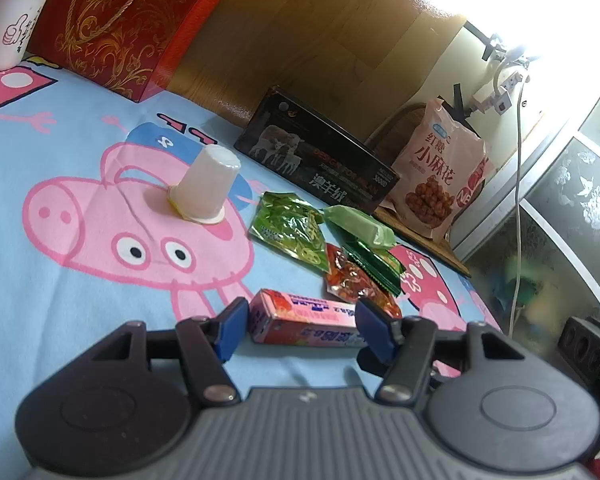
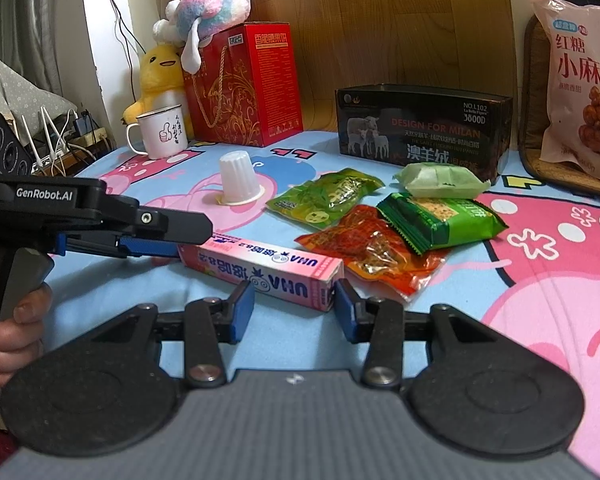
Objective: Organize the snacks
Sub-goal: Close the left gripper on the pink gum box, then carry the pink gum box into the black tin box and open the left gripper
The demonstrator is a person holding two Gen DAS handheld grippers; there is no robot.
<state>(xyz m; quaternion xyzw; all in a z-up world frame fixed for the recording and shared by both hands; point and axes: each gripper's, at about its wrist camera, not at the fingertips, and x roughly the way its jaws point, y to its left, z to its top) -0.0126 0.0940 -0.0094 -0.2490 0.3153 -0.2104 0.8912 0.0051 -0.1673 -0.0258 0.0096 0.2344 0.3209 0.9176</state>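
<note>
Snacks (image 2: pixel 364 216) heaped on bedsheet (image 2: pixel 140 292), pink candy box (image 2: pixel 260 268) ends hidden behind both tools' pads, grip uncertain.

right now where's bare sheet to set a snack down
Free: the sheet left of the pink candy box, and between the white cup and the mug. Crowded: the packet pile before the black box.

Your left gripper (image 2: pixel 172 250) hides the pink candy box's (image 2: pixel 260 270) far end, so contact there is unclear; the red packet (image 2: pixel 376 254) lies partly under the green cracker pack (image 2: pixel 444 220), and the frame edge crops the brown-sugar twist bag (image 2: pixel 580 80)
</note>
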